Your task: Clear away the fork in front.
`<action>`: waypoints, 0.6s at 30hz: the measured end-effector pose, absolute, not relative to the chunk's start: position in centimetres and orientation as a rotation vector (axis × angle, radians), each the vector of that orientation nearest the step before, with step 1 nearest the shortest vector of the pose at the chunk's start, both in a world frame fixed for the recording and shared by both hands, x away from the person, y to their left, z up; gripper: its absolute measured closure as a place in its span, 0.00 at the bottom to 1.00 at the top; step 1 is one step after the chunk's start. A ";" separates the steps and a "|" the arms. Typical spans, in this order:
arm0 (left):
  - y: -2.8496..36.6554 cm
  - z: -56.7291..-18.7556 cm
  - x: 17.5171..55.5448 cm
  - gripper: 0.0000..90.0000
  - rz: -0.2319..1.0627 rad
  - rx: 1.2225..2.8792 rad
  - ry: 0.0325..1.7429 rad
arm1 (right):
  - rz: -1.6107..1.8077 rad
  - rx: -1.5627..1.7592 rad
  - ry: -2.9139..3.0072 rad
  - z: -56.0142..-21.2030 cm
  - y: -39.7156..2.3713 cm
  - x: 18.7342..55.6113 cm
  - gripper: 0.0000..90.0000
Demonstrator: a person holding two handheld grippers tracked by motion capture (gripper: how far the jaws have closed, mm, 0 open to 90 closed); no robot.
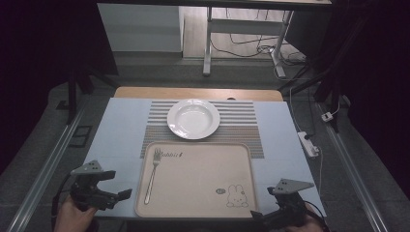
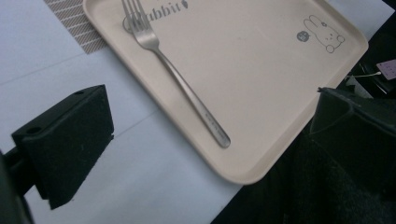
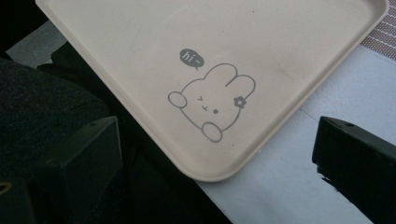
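Note:
A silver fork [image 1: 151,176] lies along the left side of a beige tray [image 1: 203,183], tines pointing away from me. A white deep plate [image 1: 193,118] sits beyond the tray. My left gripper [image 1: 118,197] is at the table's front left corner, open, with nothing between its pads. In the left gripper view the fork [image 2: 187,88] lies on the tray [image 2: 261,60] ahead of the wide-apart jaws of that gripper [image 2: 210,100]. My right gripper [image 1: 261,218] hovers open by the tray's front right corner. In the right gripper view its jaws [image 3: 217,140] frame that corner of the tray [image 3: 154,28].
A striped placemat [image 1: 241,130] lies under the plate on the pale blue table cover [image 1: 116,130]. A rabbit drawing [image 3: 212,100] marks the tray's near right corner. On the floor to the right lies a white power strip [image 1: 309,144]. The table's front edge is close under both hands.

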State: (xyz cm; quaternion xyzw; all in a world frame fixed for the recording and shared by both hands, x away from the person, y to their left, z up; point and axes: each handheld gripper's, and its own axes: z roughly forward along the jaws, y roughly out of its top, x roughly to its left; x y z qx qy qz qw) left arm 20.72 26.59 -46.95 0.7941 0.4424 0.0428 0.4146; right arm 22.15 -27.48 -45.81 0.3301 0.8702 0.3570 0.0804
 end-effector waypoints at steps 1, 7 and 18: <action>26.8 -47.0 20.5 0.00 0.108 1.993 1.114 | 1.068 0.986 2.603 -45.8 -27.5 22.1 0.01; 27.4 -47.1 19.6 0.00 0.137 1.986 1.109 | 1.068 0.990 2.603 -45.8 -27.5 22.2 0.01; 28.1 -47.5 18.5 0.00 0.154 1.999 1.143 | 1.063 0.995 2.603 -45.8 -27.4 22.2 0.01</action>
